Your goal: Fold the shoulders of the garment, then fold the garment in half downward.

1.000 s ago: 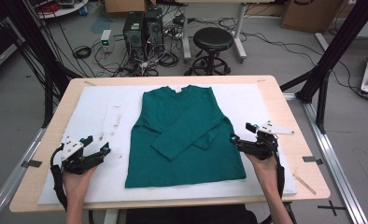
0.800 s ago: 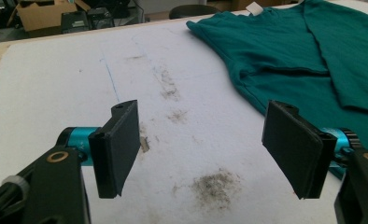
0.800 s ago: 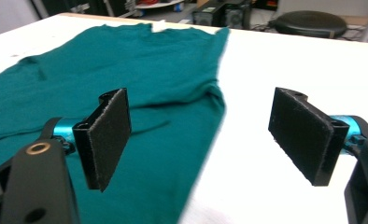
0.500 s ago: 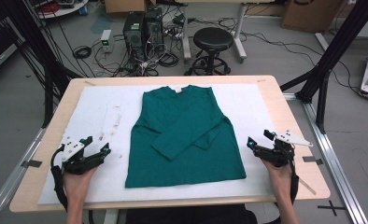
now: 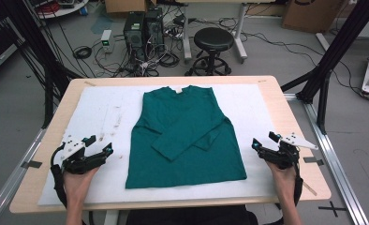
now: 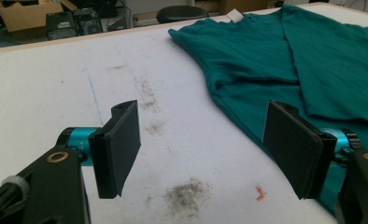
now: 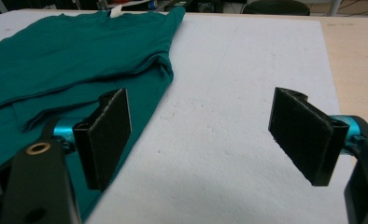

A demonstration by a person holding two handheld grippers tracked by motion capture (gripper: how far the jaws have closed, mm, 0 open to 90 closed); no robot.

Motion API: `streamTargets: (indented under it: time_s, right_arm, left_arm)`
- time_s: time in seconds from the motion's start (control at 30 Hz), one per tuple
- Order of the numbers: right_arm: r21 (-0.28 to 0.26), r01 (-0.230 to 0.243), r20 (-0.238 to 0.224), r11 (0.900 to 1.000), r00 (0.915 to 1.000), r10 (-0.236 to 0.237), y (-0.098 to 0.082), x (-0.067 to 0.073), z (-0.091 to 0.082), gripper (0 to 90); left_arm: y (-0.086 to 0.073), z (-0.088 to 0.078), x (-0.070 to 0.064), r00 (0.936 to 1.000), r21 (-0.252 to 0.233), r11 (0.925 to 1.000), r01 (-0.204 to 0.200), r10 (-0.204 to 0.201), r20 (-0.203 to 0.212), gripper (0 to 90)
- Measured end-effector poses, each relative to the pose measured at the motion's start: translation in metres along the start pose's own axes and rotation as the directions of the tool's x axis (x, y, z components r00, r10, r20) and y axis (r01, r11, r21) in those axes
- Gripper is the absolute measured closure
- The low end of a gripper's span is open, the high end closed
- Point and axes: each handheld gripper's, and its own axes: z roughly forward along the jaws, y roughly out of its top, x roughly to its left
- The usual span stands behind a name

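Around me lay a workshop floor strewn with black cables, two computer towers (image 5: 143, 28) and a round black stool (image 5: 213, 40) beyond the far edge. The light wooden table (image 5: 292, 122) carried a white foam mat (image 5: 98, 112), smudged with dark marks on my left side.

On the mat lay the teal long-sleeved shirt (image 5: 185, 136), flat, collar away from me, both sleeves folded in across its front. In the left gripper view its side edge (image 6: 247, 116) ran just beside my right-hand jaw; in the right gripper view the cloth (image 7: 70, 60) spread behind and beneath my left-hand jaw.

My left gripper (image 5: 98, 152), black with a grey plate on top, rested on the mat a little apart from the shirt's lower left edge, where it had been a second earlier. Its jaws stood wide apart with nothing between them but stained mat and a small orange scrap (image 6: 260, 193).

The change was on the other side. My right gripper (image 5: 263, 144) had been at the shirt's right edge by the folded sleeve a second ago; I had drawn it out toward the table's right rim, and it sat well apart from the cloth, jaws spread wide and holding nothing.

I judged that the sleeve fold was finished and released, and both hands were free. The next fold, I reckoned, would call for fresh grips on the shirt's hem or sides.
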Motion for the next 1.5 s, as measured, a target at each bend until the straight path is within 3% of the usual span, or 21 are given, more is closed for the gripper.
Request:
streamTargets:
  time_s: [0.13, 0.3, 0.33, 0.4, 0.63, 0.77, 0.93, 1.0, 1.03, 1.07, 1.1, 1.27, 1.3, 1.33, 1.37, 1.43, 1.5]
  right_arm:
    - [0.022, -0.007, -0.009, 1.000, 0.9999, 0.007, -0.001, 0.000, 0.002, 21.8]
    - [0.018, 0.003, -0.015, 1.000, 0.9999, -0.003, 0.000, 0.002, 0.002, 21.8]
    - [0.016, 0.006, -0.017, 1.000, 0.9998, -0.006, 0.000, 0.002, 0.002, 21.8]
    - [0.019, 0.004, -0.019, 1.000, 0.9998, -0.003, 0.000, 0.003, 0.002, 21.8]
    - [0.023, 0.008, -0.028, 1.000, 0.9996, -0.007, 0.001, 0.005, 0.003, 21.9]
    - [0.023, 0.007, -0.029, 1.000, 0.9996, -0.006, 0.001, 0.005, 0.003, 21.9]
    - [0.030, 0.012, -0.031, 0.999, 0.9995, -0.011, 0.002, 0.007, 0.005, 22.0]
    - [0.036, 0.013, -0.033, 0.999, 0.9994, -0.012, 0.002, 0.009, 0.006, 22.0]
    - [0.036, 0.013, -0.033, 0.999, 0.9994, -0.012, 0.002, 0.009, 0.006, 22.0]
    - [0.042, 0.022, -0.031, 0.999, 0.9993, -0.021, 0.003, 0.012, 0.007, 22.0]
    - [0.042, 0.022, -0.031, 0.999, 0.9993, -0.021, 0.003, 0.012, 0.007, 22.0]
    - [0.070, 0.072, -0.032, 0.995, 0.9970, -0.070, 0.005, 0.022, 0.010, 23.1]
    - [0.070, 0.072, -0.032, 0.995, 0.9970, -0.070, 0.005, 0.022, 0.010, 23.1]
    - [0.080, 0.082, -0.036, 0.993, 0.9962, -0.079, 0.005, 0.024, 0.011, 23.7]
    - [0.083, 0.084, -0.038, 0.993, 0.9960, -0.081, 0.005, 0.024, 0.012, 23.7]
    - [0.089, 0.090, -0.035, 0.992, 0.9956, -0.087, 0.005, 0.025, 0.013, 23.7]
    - [0.096, 0.088, -0.033, 0.992, 0.9958, -0.085, 0.005, 0.026, 0.013, 23.7]
  left_arm:
    - [0.000, 0.002, -0.001, 0.9998, 0.015, 0.9997, 0.018, -0.018, 0.000, 27.9]
    - [0.003, 0.001, 0.000, 0.9988, -0.002, 0.9993, 0.037, -0.037, 0.034, 29.5]
    - [0.005, 0.002, -0.001, 0.9973, 0.027, 0.9986, 0.046, -0.048, 0.055, 30.7]
    - [0.007, 0.004, -0.004, 0.9972, 0.064, 0.9972, 0.038, -0.042, 0.061, 32.0]
    - [0.016, 0.012, -0.021, 0.9954, 0.111, 0.9938, 0.007, -0.017, 0.094, 33.1]
    - [0.016, 0.016, -0.027, 0.9952, 0.136, 0.9906, -0.007, -0.006, 0.098, 40.3]
    - [0.016, 0.029, -0.038, 0.9964, 0.194, 0.9808, 0.016, -0.032, 0.078, 47.2]
    - [0.014, 0.037, -0.045, 0.9975, 0.241, 0.9705, 0.015, -0.031, 0.063, 48.4]
    - [0.014, 0.037, -0.045, 0.9975, 0.241, 0.9705, 0.015, -0.031, 0.063, 49.2]
    - [0.012, 0.042, -0.049, 0.9986, 0.273, 0.9619, 0.010, -0.024, 0.048, 49.2]
    - [0.012, 0.042, -0.049, 0.9986, 0.273, 0.9619, 0.010, -0.024, 0.048, 49.5]
    - [0.008, 0.055, -0.062, 0.9995, 0.327, 0.9449, -0.006, -0.004, 0.031, 51.7]
    - [0.008, 0.055, -0.062, 0.9995, 0.327, 0.9449, -0.006, -0.004, 0.031, 52.0]
    - [0.007, 0.059, -0.065, 0.9997, 0.346, 0.9379, -0.020, 0.014, 0.019, 52.3]
    - [0.007, 0.059, -0.065, 0.9997, 0.346, 0.9379, -0.020, 0.014, 0.019, 52.3]
    - [0.005, 0.062, -0.068, 0.9997, 0.368, 0.9296, -0.025, 0.023, 0.011, 52.3]
    - [0.003, 0.063, -0.068, 0.9999, 0.355, 0.9347, -0.015, 0.013, 0.009, 52.9]
